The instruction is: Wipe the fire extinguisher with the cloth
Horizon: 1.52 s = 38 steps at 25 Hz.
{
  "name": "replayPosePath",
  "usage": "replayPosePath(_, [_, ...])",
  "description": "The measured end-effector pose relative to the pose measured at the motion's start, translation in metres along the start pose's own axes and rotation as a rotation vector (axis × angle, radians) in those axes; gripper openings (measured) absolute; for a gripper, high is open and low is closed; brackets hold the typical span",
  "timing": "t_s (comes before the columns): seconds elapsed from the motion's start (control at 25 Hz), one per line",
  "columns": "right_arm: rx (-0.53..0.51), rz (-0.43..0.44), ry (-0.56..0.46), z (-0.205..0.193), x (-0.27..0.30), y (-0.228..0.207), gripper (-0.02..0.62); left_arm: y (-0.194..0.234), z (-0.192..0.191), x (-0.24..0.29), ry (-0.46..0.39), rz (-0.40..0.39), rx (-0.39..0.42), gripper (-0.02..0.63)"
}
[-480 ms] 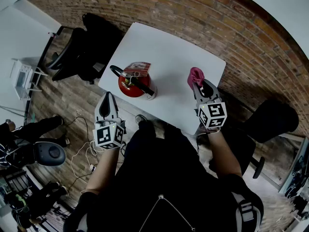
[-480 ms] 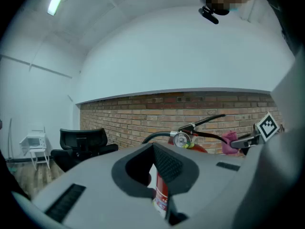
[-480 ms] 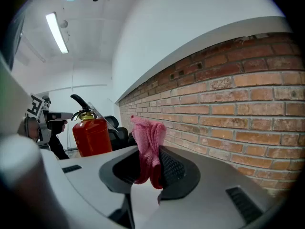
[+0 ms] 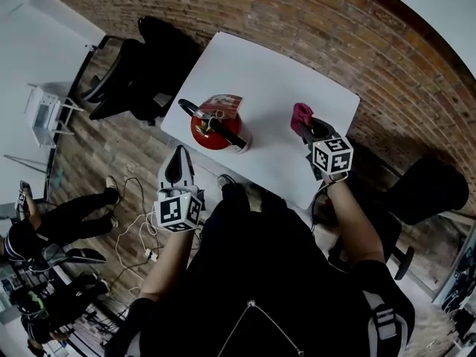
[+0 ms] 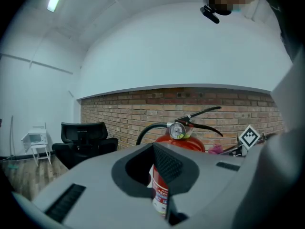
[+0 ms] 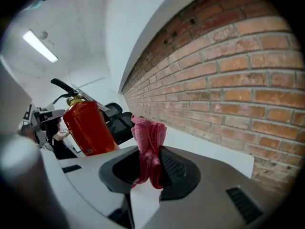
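A red metal fire extinguisher (image 4: 212, 134) with a black hose and lever handle stands upright on a white rectangular table (image 4: 271, 76), near the table's left front edge. A paper tag lies by its top.

The left gripper (image 4: 178, 158) is held in front of the table edge, clear of the tabletop. The left forearm is bent in close to the body and the jaws point forward at the extinguisher. In the left gripper view its jaws (image 5: 159, 190) are drawn nearly together. Only a thin slit is left between them, nothing is between the pads, and the extinguisher's label (image 5: 161, 194) shows through the slit from behind.

The right arm reaches further forward, so the right gripper (image 4: 309, 127) sits over the table's right front part with its marker cube facing up. Its jaws are clamped on a bunched pink cloth (image 4: 301, 114), which sticks up out of the pads in a folded wad (image 6: 147, 144). The cloth is well apart from the extinguisher (image 6: 88, 125), which stands to the left of it in the right gripper view.

A brick wall (image 6: 228, 80) runs behind the table, and a black office chair (image 4: 145, 62) stands at the table's far left.
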State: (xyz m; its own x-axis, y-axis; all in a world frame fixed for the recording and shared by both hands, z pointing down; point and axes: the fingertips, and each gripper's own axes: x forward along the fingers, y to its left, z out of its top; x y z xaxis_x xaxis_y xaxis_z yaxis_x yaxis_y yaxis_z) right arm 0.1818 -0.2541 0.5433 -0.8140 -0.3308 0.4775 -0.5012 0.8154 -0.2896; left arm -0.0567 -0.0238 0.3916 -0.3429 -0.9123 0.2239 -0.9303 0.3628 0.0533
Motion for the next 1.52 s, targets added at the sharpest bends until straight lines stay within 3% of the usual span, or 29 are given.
replayPosePath(0.16, [0.079, 0.128, 0.180, -0.040, 0.050, -0.008, 0.109, -0.002, -0.004, 0.001, 0.012, 0.011, 0.003, 0.031])
replayPosePath(0.32, [0.025, 0.207, 0.382, -0.080, 0.097, -0.004, 0.109, -0.001, -0.015, 0.001, 0.051, 0.018, 0.007, 0.031])
replayPosePath(0.52, [0.018, 0.307, 0.527, -0.117, 0.137, 0.019, 0.109, 0.000, -0.024, 0.004, 0.089, 0.034, 0.021, 0.031])
replayPosePath(0.72, [0.039, 0.327, 0.646, -0.155, 0.169, 0.029, 0.109, 0.000, -0.027, 0.008, 0.103, 0.039, 0.034, 0.029])
replayPosePath(1.04, [0.074, 0.360, 0.729, -0.182, 0.199, 0.047, 0.109, 0.005, -0.034, 0.008, 0.123, 0.047, 0.038, 0.031])
replayPosePath(1.52, [0.116, 0.392, 0.764, -0.192, 0.215, 0.060, 0.109, 0.004, -0.029, 0.023, 0.126, 0.023, 0.039, 0.031])
